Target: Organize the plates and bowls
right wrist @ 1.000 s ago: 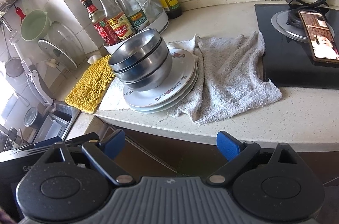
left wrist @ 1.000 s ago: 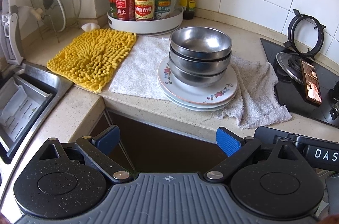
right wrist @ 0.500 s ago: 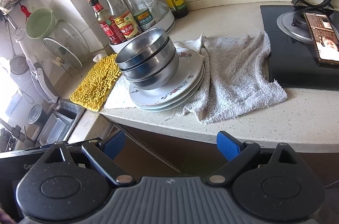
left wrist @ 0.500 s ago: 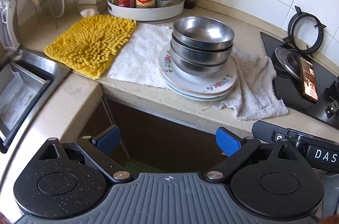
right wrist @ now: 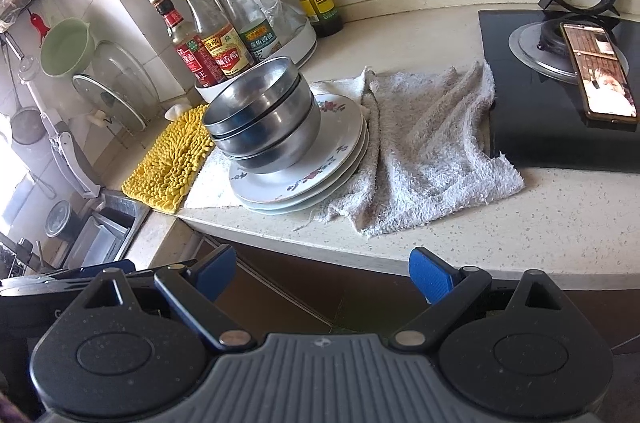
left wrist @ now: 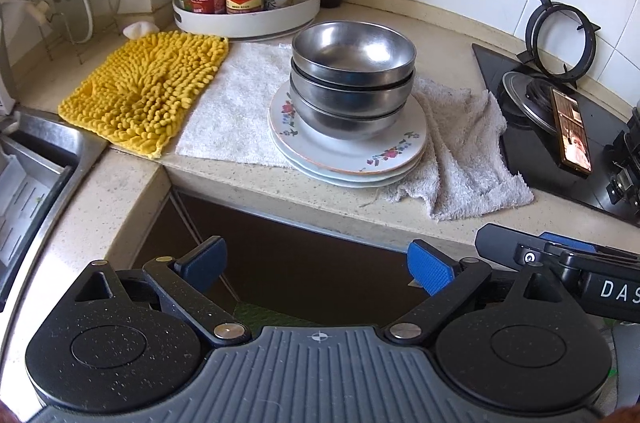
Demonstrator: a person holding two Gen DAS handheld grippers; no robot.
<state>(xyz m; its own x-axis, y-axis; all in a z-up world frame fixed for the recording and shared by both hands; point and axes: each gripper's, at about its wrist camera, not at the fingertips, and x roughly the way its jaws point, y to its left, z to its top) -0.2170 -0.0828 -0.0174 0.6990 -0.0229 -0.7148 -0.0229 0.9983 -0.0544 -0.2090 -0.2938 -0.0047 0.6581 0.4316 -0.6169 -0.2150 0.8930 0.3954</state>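
Left wrist view: the left gripper (left wrist: 316, 265) hangs out in front of the counter edge over the dark gap below, blue pads spread wide with nothing between them. On the speckled beige countertop (left wrist: 248, 179) sits a nested stack of three round stainless-steel bowls (left wrist: 352, 79), right on top of a stack of white floral-rimmed ceramic plates (left wrist: 348, 155). The plates lie partly on a flat white towel (left wrist: 232, 107) and partly on a rumpled grey terry cloth (left wrist: 468, 159). A fuzzy yellow chenille mat (left wrist: 148, 91) lies just beside the white towel, and the other tool's black body pokes in at the right.

Right wrist view: the right gripper (right wrist: 322, 273) is likewise splayed, holding nothing, back from the counter edge. Same bowls (right wrist: 264, 123) on the same plates (right wrist: 304, 179), and the pile looks a bit tilted from here, though that may be the lens.

Step-wise, honestly it fits both ends: everything's already gathered into one neat tower, which could be the finished sort, or a heap waiting to be split up and put away. Both tools are well apart from it, so I won't call a next move.
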